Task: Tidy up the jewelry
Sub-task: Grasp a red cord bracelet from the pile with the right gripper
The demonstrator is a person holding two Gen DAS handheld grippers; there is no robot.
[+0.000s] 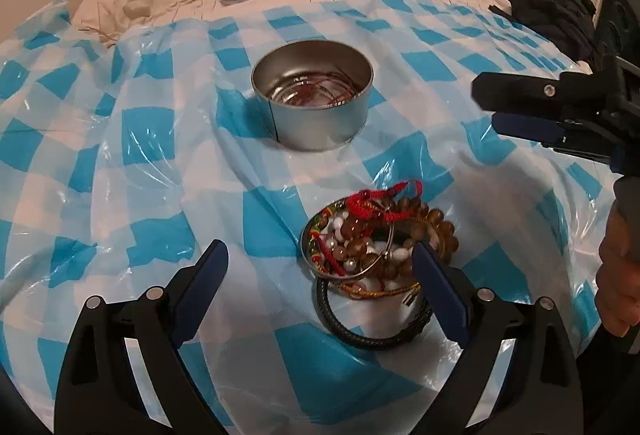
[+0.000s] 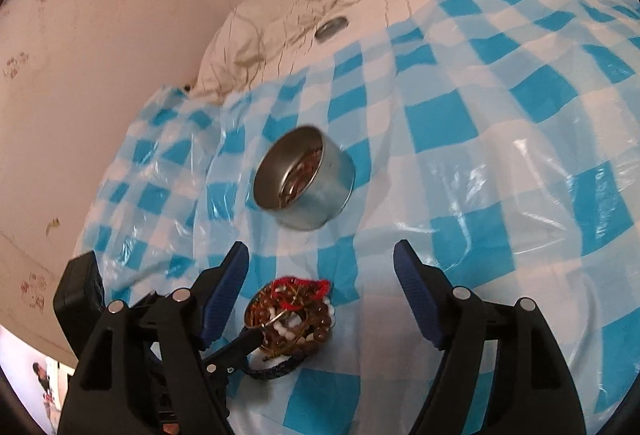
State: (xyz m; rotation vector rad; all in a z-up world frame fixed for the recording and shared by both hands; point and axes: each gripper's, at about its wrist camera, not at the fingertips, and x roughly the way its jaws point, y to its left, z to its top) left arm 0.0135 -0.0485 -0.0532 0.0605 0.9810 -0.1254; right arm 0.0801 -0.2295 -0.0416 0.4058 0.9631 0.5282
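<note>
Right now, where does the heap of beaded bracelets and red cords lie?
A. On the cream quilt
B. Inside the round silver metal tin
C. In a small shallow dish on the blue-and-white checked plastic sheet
C: the heap of beaded bracelets and red cords fills a small shallow dish on the blue-and-white checked plastic sheet, apart from the round silver metal tin.
</note>
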